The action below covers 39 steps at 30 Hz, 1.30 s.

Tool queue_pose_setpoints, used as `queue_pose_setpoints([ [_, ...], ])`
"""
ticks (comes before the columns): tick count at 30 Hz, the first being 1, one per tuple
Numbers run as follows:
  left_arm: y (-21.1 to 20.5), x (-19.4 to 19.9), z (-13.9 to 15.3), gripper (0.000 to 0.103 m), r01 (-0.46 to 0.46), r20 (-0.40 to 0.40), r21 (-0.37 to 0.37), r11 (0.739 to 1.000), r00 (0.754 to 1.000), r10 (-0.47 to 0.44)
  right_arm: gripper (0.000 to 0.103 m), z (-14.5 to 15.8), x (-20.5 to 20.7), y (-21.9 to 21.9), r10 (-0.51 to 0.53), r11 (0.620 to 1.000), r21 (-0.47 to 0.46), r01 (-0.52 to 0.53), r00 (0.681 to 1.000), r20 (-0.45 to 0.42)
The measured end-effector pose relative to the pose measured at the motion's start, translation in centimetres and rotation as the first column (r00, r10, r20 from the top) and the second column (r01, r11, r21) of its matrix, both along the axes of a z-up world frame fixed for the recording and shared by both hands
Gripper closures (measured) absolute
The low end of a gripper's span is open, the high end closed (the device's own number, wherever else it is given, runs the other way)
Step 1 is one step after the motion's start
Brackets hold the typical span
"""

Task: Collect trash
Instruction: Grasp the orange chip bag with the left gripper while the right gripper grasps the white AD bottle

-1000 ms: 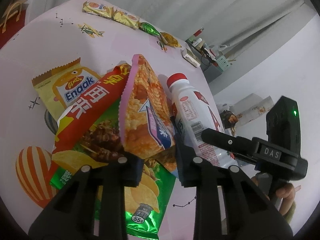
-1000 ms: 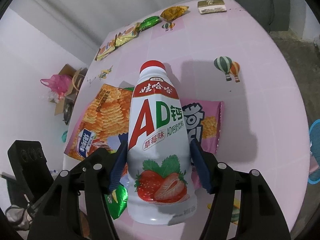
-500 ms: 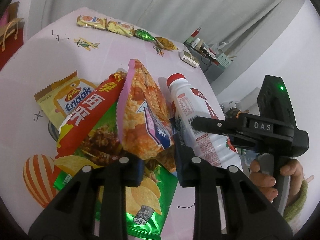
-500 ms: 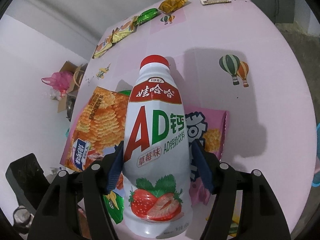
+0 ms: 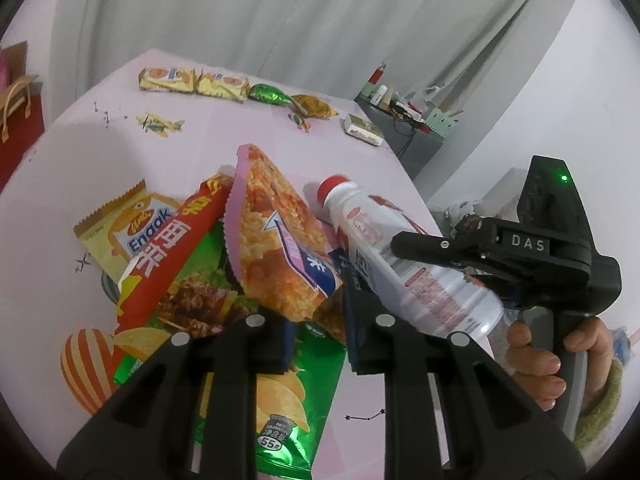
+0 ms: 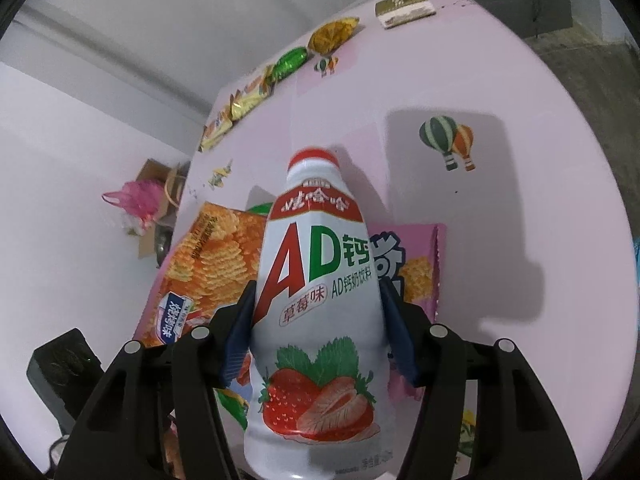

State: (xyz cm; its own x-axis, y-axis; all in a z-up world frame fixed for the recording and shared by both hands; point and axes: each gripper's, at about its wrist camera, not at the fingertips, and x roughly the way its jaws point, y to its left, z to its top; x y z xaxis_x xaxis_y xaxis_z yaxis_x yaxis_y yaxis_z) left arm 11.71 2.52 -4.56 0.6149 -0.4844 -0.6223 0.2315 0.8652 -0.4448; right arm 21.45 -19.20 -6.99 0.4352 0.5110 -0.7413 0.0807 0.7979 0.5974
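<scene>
Bottle [image 6: 316, 320] felt rigid, probably slick, in your closing right gripper [image 6: 320, 336] clamping its waist; closing left gripper [image 5: 316, 320] pinched 1 limp snack bag [image 5: 280, 256].

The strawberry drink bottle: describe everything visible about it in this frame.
The bottle is white plastic with a red cap, a red band of Chinese lettering at the shoulder, large red and green "AD" letters and a strawberry picture near its base. It is capped and looks undented. The right gripper grips its lower body between blue pads, jaws closing on it. It tilts cap-forward above the pink table, in front of snack bags. Whether it touches the orange-and-pink snack bag beside it is unclear.
</scene>
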Motion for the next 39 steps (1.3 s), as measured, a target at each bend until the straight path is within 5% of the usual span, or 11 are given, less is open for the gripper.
queue_pose_setpoints([
  [7,-0.4,-0.5,0.9,0.087,0.013,0.031,0.008,1.000,0.999,-0.014,0.045,1.5,-1.4,-0.2,-0.002,0.999,-0.041,0.003,0.999,0.038],
  [13,-0.6,-0.7,0.7,0.088,0.020,0.031,0.021,1.000,0.999,-0.020,0.044,0.6,-2.1,1.6,0.121,0.983,-0.131,-0.126,0.992,-0.042],
  [28,-1.0,-0.9,0.6,0.088,0.024,0.034,0.042,0.999,0.999,-0.026,0.034,-2.1,0.5,1.9,0.104,0.994,-0.035,-0.108,0.988,-0.110],
  [31,-1.1,-1.0,0.7,0.088,0.024,0.038,0.047,0.999,0.999,-0.026,0.045,-2.1,0.3,1.8,0.099,0.994,-0.042,-0.103,0.990,-0.098],
  [39,-1.3,-1.5,1.1,0.088,0.028,0.057,0.055,0.998,0.998,-0.031,0.046,-1.2,-1.0,1.1,0.057,0.997,-0.045,-0.058,0.998,-0.037],
])
